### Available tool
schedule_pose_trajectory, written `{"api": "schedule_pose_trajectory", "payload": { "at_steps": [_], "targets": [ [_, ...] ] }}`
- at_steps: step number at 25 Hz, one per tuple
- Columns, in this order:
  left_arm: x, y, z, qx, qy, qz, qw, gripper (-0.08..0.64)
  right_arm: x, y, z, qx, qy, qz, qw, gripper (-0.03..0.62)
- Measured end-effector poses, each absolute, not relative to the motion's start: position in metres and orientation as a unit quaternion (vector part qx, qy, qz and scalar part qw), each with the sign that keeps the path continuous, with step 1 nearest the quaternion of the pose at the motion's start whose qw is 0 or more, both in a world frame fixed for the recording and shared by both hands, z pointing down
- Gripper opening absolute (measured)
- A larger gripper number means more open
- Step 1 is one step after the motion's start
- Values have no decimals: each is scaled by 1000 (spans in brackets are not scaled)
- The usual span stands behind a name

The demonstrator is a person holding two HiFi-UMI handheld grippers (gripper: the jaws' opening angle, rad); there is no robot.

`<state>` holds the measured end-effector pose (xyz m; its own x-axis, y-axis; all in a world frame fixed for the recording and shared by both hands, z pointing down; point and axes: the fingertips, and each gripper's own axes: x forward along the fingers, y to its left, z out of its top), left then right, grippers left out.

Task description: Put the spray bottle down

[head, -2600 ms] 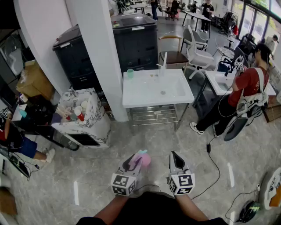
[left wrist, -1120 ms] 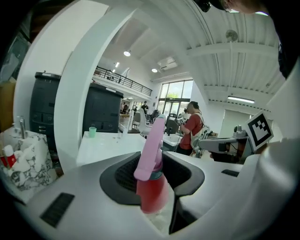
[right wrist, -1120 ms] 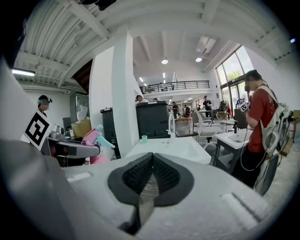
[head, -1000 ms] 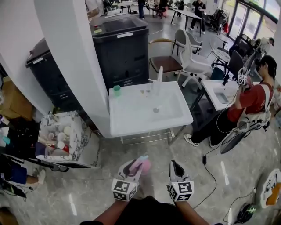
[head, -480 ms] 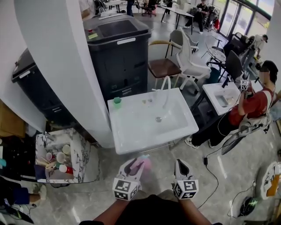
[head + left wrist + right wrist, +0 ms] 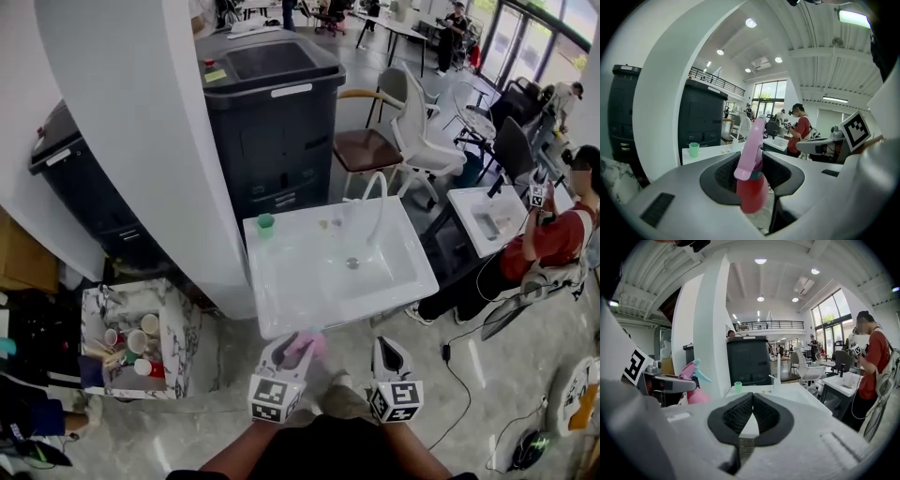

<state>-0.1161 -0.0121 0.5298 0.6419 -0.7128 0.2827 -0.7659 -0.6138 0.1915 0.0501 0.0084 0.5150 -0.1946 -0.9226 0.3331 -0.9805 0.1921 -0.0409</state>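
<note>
The left tool (image 6: 286, 354) is clamped on the spray bottle (image 6: 753, 190), its pads pressing the red body with the pink head up, held in the air just off the 6 o'clock edge of the white sink bench (image 6: 281, 300). The right tool (image 6: 751, 399), at the bottle's 3 o'clock, has its jaws closed together on nothing.

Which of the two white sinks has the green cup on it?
The larger sink straight ahead: green cup on its back left corner. The smaller sink at right shows none.

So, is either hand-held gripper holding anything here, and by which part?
The left hand-held gripper clamps the spray bottle at its neck, just under the pink spray head. The right hand-held gripper is shut and empty.
</note>
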Motion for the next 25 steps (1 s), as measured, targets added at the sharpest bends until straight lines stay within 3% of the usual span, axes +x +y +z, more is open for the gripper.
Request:
{"api": "schedule_pose_trajectory", "payload": {
  "at_steps": [11,25],
  "targets": [
    [-119,-95,544,882,-438,98,147,153,34,-57,524,599,-784,119,110,-2],
    [-86,-284,578,864,-459,116,169,153,54,-257,546,575,-801,148,72,-2]
  ]
}}
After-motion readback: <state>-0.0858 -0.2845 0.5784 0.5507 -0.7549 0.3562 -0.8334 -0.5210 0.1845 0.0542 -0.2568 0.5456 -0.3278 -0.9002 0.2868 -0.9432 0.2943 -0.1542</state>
